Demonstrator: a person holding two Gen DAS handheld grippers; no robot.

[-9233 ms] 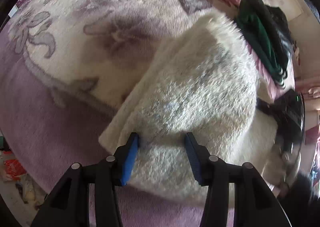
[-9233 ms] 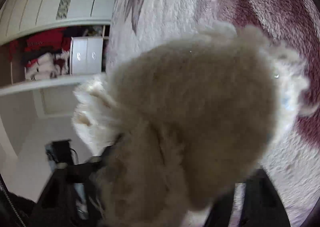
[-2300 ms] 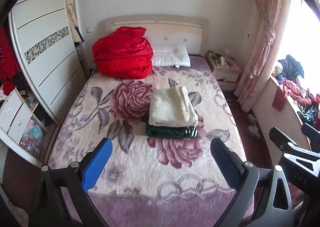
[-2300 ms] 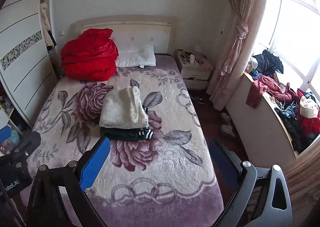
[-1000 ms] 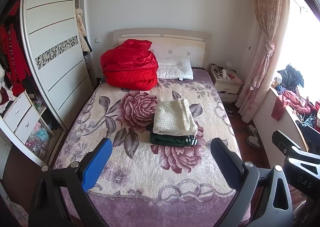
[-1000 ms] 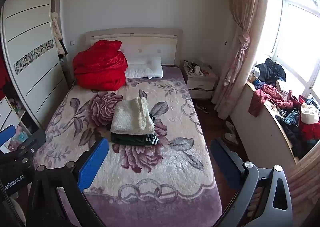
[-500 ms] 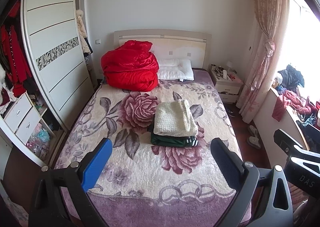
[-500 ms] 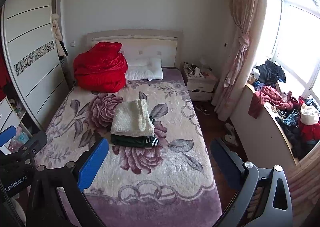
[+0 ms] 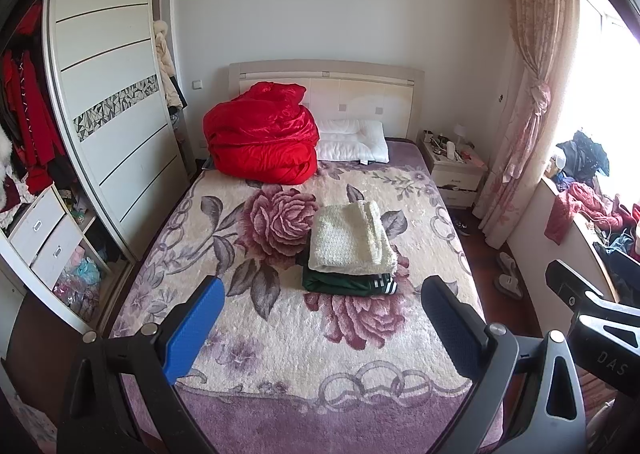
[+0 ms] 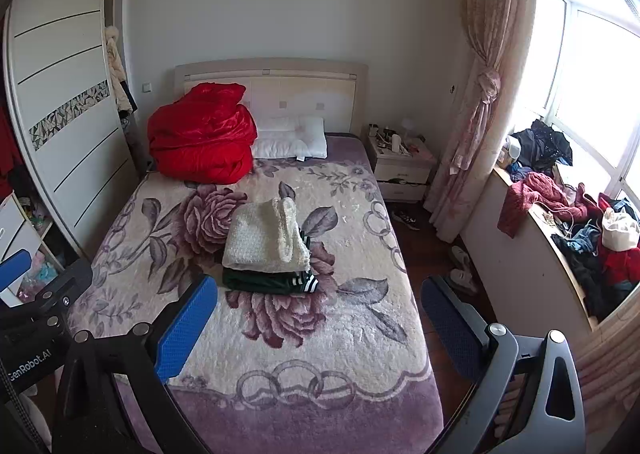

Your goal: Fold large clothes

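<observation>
At the far left stands a white sliding-door wardrobe with a grey mosaic band (image 9: 116, 102), its open side showing hanging red clothes (image 9: 30, 126) and white drawers (image 9: 44, 234). Next to it, the bed with a cream and purple rose-patterned fleece blanket (image 9: 280, 338) fills the middle of both views. A bunched shiny red quilt (image 9: 260, 138) sits at the head of the bed on its left side, touching a white pillow (image 9: 352, 140) to its right, both in front of the beige headboard (image 9: 326, 74). Near the bed's centre lies a folded fluffy cream sweater (image 9: 350, 236), stacked on top of a folded dark green garment with white stripes (image 9: 348, 283). The left hand-held gripper (image 9: 320, 330) hangs over the foot of the bed, its blue-padded jaws spread wide and holding nothing. The right hand-held gripper (image 10: 318, 328) hangs just beside it, equally wide apart and empty. Further right, a small white nightstand (image 10: 402, 166) carries small items, then a tied pink floral curtain (image 10: 480, 94), and at the far right a window ledge (image 10: 532, 254) heaped with unfolded dark and red clothes (image 10: 580, 222).
</observation>
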